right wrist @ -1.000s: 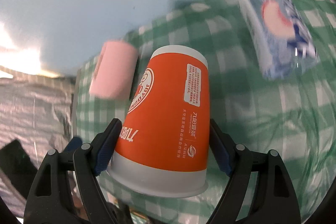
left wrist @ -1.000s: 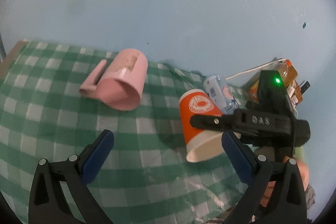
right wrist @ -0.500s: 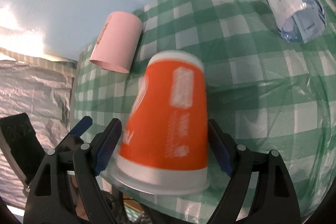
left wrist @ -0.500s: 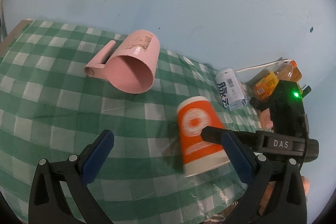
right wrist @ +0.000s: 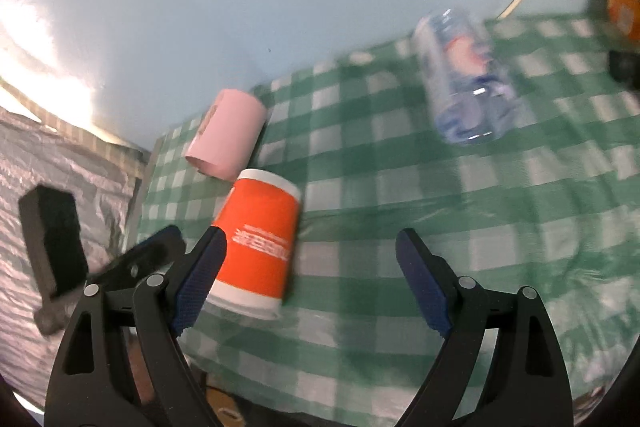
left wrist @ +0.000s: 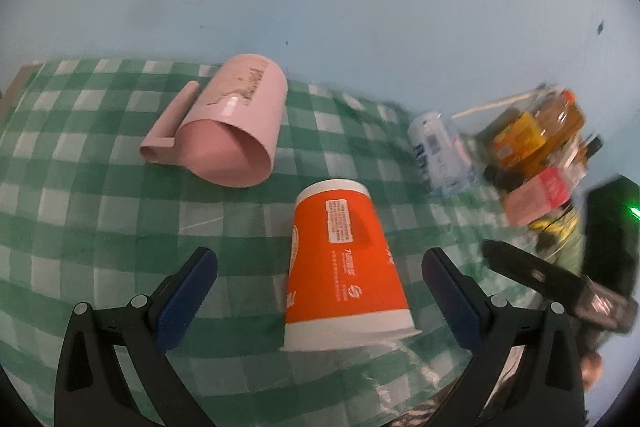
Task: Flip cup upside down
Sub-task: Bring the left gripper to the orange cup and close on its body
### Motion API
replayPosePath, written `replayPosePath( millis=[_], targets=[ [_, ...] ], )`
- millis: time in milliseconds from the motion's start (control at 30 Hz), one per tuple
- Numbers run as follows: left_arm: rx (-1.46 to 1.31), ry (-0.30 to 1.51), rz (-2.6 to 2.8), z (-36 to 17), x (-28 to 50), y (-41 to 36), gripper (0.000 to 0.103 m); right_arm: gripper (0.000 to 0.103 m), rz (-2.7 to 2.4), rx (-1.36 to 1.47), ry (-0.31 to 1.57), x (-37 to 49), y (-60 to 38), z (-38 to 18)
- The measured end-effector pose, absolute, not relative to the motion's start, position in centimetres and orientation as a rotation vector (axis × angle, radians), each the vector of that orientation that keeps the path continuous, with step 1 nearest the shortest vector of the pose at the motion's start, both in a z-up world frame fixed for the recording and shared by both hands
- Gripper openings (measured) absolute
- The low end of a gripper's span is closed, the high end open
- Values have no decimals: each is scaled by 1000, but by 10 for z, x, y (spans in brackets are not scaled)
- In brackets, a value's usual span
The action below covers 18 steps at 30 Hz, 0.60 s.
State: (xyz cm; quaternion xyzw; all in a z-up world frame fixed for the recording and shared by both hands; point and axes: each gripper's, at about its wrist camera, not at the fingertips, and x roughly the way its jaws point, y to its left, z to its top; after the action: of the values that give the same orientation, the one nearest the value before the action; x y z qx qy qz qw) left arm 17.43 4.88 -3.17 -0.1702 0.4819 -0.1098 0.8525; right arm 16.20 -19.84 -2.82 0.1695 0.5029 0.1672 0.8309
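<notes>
Left wrist view: orange paper cup [left wrist: 344, 267] mouth-down on the green checked desk [left wrist: 80, 187], long axis upright, centred between the spread, empty left claw [left wrist: 320, 291].

Right wrist view: same cup [right wrist: 258, 243] off-centre beside the released right claw [right wrist: 312, 283]; left claw nearer.

The cup [left wrist: 344, 259] looks like paper, orange with a smooth, faintly glossy coat and matt white bands at both ends, and it stands on a green-and-white checked tablecloth [left wrist: 80, 187] whose surface looks like thin, slightly shiny plastic, wrinkled near the front edge. The pink mug [left wrist: 236, 131] looks like matt plastic with a scuffed print, and the clear bottle [right wrist: 464, 87] lying down is glossy plastic. Both grippers' fingers [left wrist: 184, 299] [right wrist: 200, 275] are matt black plastic with blue, finely textured pads.
</notes>
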Motion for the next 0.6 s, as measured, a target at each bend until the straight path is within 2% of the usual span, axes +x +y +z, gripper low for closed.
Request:
replayPosePath(
  millis=[233, 467, 600],
  targets=[
    [-227, 1157, -272, -28, 202, 18, 103, 88, 330, 208, 942, 113, -211, -17],
    [-139, 1360, -288, -43, 226, -10, 103, 89, 311, 154, 904, 87, -220, -18],
    [-103, 1412, -268, -50, 233, -21, 103, 89, 325, 177, 910, 85, -222, -24]
  ],
)
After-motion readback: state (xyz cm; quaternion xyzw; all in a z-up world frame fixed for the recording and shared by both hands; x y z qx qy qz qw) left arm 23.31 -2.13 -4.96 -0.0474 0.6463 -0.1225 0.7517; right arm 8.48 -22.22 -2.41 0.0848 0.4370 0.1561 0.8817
